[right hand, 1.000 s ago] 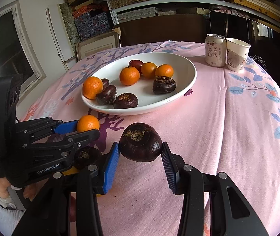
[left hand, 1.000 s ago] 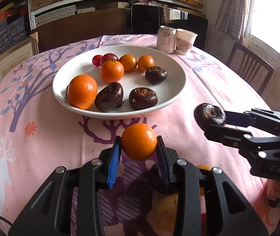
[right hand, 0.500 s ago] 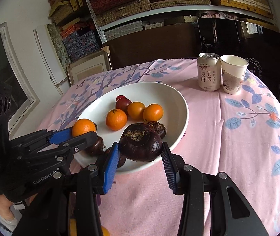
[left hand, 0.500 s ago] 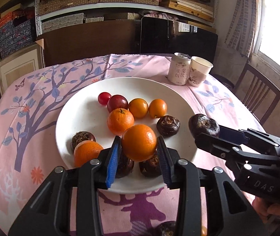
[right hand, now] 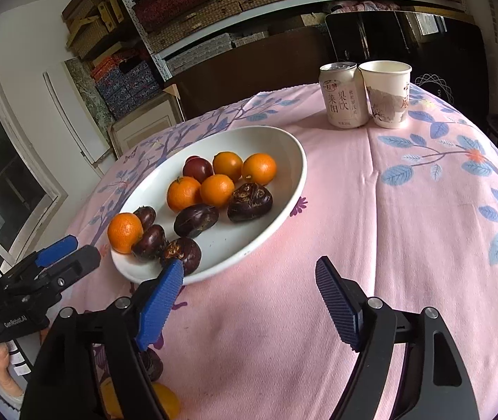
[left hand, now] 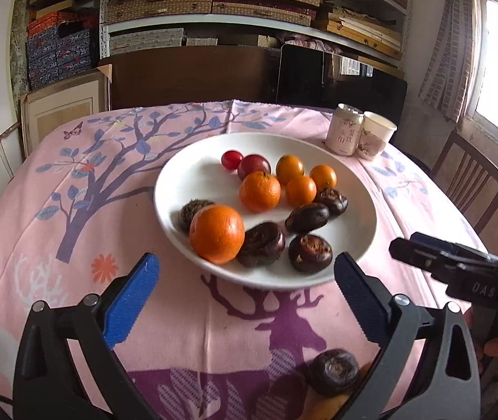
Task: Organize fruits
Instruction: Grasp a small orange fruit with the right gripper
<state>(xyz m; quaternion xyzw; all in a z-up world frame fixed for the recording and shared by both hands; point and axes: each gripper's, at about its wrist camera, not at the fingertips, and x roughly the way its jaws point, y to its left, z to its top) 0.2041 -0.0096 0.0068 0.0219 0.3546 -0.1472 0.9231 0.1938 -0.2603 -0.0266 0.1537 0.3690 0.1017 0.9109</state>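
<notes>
A white plate (left hand: 186, 171) (right hand: 283, 147) on the pink tablecloth holds several oranges, dark water chestnuts and two red fruits. A big orange (left hand: 216, 233) lies at its near rim next to a dark chestnut (left hand: 262, 244). My left gripper (left hand: 245, 287) is open and empty, just short of the plate's near rim. My right gripper (right hand: 249, 288) is open and empty over the cloth at the plate's near right rim; it also shows in the left wrist view (left hand: 423, 248). A loose chestnut (left hand: 332, 371) and an orange fruit (right hand: 165, 397) lie on the cloth near me.
A drink can (left hand: 345, 134) (right hand: 343, 94) and a paper cup (left hand: 374, 136) (right hand: 387, 94) stand behind the plate at the right. A wooden chair (left hand: 465, 182) is at the table's right side. Shelves with boxes (left hand: 214, 0) fill the back wall.
Both grippers have opened and drawn back from the plate. The orange from the left gripper and the chestnut from the right gripper now lie on the plate.
</notes>
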